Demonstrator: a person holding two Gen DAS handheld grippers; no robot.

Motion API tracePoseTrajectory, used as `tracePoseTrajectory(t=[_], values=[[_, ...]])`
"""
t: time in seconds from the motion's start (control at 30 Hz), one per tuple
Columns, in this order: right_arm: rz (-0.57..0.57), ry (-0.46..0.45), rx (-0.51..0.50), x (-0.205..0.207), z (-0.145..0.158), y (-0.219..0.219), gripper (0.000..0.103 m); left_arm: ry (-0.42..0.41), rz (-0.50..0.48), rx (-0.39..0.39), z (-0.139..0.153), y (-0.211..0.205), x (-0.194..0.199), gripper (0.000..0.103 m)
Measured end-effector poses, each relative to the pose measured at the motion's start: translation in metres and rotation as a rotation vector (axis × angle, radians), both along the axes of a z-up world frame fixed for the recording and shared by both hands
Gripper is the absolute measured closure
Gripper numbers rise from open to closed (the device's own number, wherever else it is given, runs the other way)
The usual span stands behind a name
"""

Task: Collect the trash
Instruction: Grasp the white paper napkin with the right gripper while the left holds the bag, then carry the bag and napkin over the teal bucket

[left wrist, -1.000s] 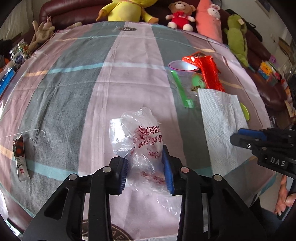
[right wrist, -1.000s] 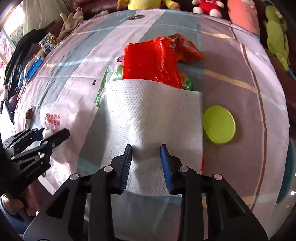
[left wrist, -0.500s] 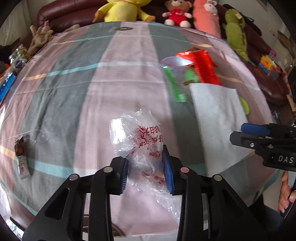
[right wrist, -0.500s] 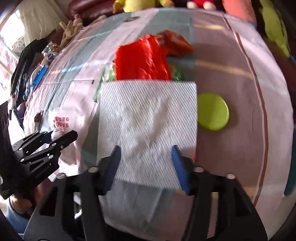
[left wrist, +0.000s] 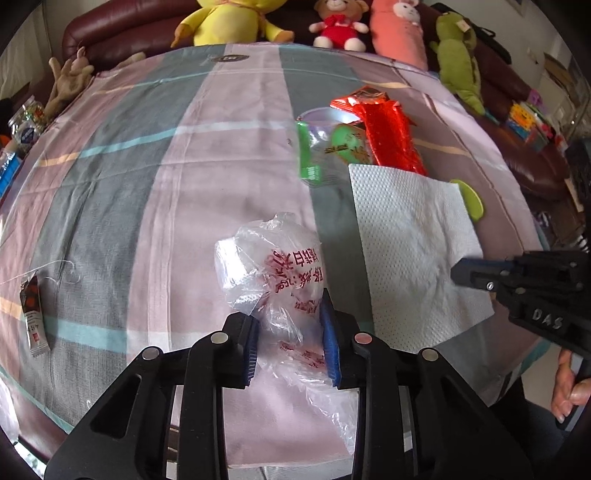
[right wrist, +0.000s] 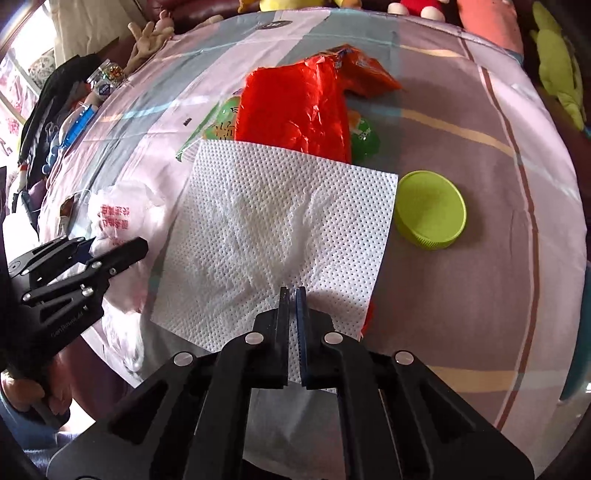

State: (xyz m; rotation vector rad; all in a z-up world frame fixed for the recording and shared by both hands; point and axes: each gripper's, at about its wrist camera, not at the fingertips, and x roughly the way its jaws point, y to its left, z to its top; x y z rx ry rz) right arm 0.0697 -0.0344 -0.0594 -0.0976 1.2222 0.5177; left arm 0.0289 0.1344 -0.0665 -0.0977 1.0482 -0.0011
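My left gripper (left wrist: pixel 291 320) has its jaws apart around a crumpled clear plastic bag with red print (left wrist: pixel 273 273) near the table's front edge; the bag fills the gap. My right gripper (right wrist: pixel 292 295) is shut on the near edge of a white paper towel (right wrist: pixel 280 225), which puckers toward the jaws. The towel also shows in the left wrist view (left wrist: pixel 410 251). Red wrappers (right wrist: pixel 295 110), a green packet (left wrist: pixel 308 155) and a lime green lid (right wrist: pixel 430 210) lie beyond the towel.
A small sachet (left wrist: pixel 33 314) lies at the table's left edge. Plush toys (left wrist: pixel 229 22) sit on a brown sofa behind the table. A jar and clutter (right wrist: pixel 103 81) sit at the far left. The striped tablecloth (left wrist: pixel 147 147) covers the table.
My right gripper opened wide half a second ago and has now shut on the paper towel's near edge, puckering it. My left gripper stays around the plastic bag.
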Motion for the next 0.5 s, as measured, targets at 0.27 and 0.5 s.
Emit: tracePoseTrajectory(t=[0.27,0.5], values=[[0.054,-0.072,-0.068,-0.003,-0.006,0.026,0.046,0.008,0.064,-0.015,-0.003,0.027,-0.005,0.065],[0.050,-0.088,-0.091,-0.016,0.001,0.019,0.093,-0.005,0.055,0.021,-0.002,0.014,-0.005,0.072]])
